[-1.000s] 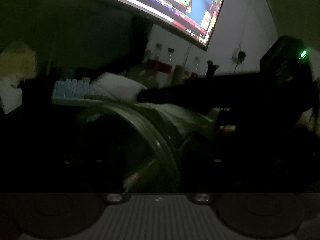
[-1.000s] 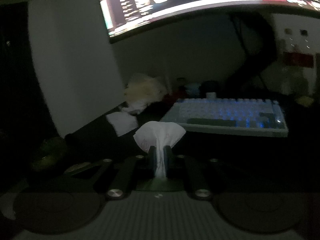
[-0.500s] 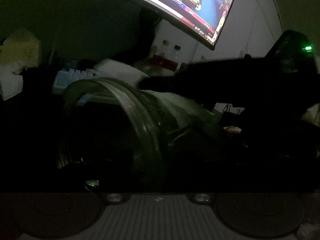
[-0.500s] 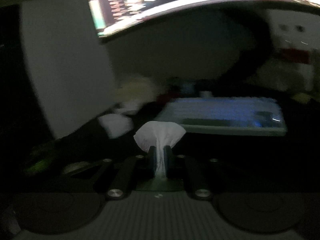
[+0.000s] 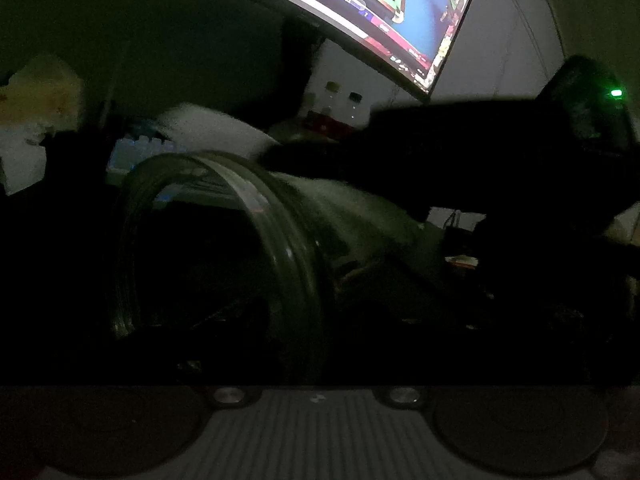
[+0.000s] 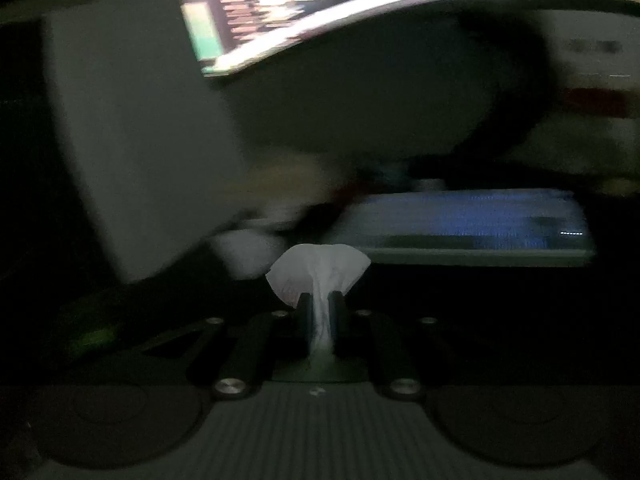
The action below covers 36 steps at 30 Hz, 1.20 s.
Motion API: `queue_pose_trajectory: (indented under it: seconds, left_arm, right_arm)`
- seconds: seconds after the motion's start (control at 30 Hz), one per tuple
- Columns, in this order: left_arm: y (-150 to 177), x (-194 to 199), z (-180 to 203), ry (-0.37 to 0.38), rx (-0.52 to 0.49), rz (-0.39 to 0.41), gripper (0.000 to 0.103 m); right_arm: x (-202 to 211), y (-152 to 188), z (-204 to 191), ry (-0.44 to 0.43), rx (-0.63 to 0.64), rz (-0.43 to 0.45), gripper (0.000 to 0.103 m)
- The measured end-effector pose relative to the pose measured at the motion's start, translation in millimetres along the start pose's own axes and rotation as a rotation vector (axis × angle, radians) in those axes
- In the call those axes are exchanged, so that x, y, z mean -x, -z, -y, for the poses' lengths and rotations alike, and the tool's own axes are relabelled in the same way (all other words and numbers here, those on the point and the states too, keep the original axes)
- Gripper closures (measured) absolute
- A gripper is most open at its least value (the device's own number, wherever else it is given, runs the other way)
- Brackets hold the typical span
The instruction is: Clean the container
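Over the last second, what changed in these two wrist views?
The clear container rose and grew larger in the left wrist view; the left gripper's jaws are closing with it between them, the contact too dark to judge. The right gripper stays shut on the white tissue.

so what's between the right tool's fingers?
A white tissue, pinched between the shut fingers and fanning out above them; right wrist view.
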<state>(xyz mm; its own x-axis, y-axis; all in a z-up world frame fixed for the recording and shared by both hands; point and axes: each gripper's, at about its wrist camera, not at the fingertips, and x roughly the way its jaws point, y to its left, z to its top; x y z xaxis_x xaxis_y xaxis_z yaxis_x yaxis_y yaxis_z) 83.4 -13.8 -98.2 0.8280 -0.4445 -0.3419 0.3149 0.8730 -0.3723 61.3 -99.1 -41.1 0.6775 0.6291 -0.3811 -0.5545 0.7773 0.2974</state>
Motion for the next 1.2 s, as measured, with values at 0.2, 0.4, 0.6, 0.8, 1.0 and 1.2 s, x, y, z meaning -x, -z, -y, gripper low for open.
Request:
queue_pose_trajectory:
  seconds: [0.2,0.4,0.6,0.8,1.0,1.2]
  left_arm:
    - [-3,-1,-5,0.118,0.055,0.007,0.092]
    - [-21,11,-45,0.293,0.347,0.074,0.099]
    - [-26,24,-26,0.175,0.138,0.063,0.08]
    - [-18,19,-14,0.059,0.017,-0.01,0.065]
    - [-12,13,-17,0.046,0.029,-0.037,0.061]
    - [-8,10,-19,0.031,0.04,-0.05,0.059]
  right_arm:
    - [4,-2,16,0.042,-0.041,0.0,0.091]
    - [14,-5,36,0.022,-0.117,-0.013,0.091]
    - [6,-3,29,0.053,-0.069,-0.007,0.091]
    - [3,-2,25,0.073,-0.036,-0.008,0.091]
    - [-3,-4,21,0.085,-0.005,-0.022,0.091]
    - [-10,-5,-3,0.01,0.046,-0.048,0.091]
